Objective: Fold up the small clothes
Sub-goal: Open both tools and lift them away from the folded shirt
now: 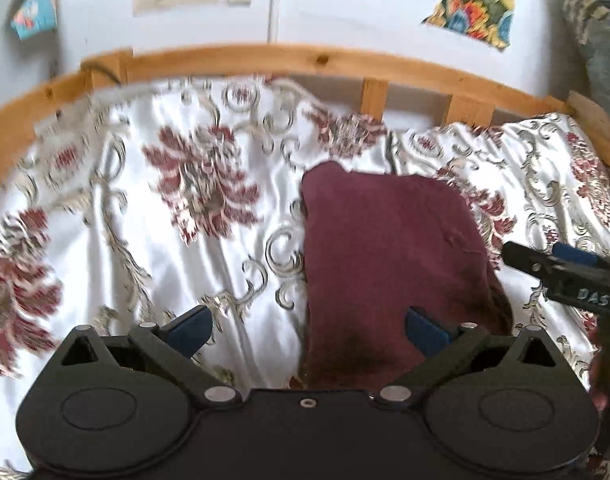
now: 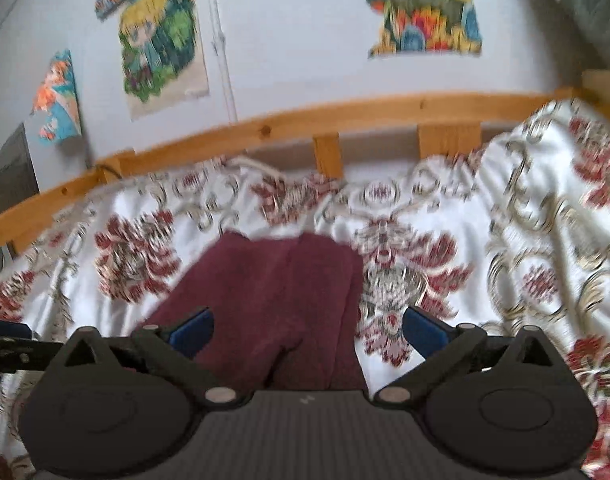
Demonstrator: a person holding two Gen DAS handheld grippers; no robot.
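A dark maroon garment (image 1: 389, 256) lies folded into a rough rectangle on the flowered bedspread (image 1: 145, 208). My left gripper (image 1: 309, 330) is open and empty above the garment's near left edge. The right gripper shows in the left wrist view at the right edge (image 1: 545, 266), beside the garment. In the right wrist view the garment (image 2: 273, 292) lies straight ahead, with a fold line down its middle. My right gripper (image 2: 309, 330) is open and empty over its near end. The left gripper's tip (image 2: 5, 344) shows at the left edge.
A wooden bed rail (image 1: 305, 62) runs along the far side, against a white wall with colourful posters (image 2: 161, 44). The bedspread (image 2: 525, 240) rises in a wrinkled mound on the right. A grey cushion or blanket (image 1: 601, 40) sits at the top right.
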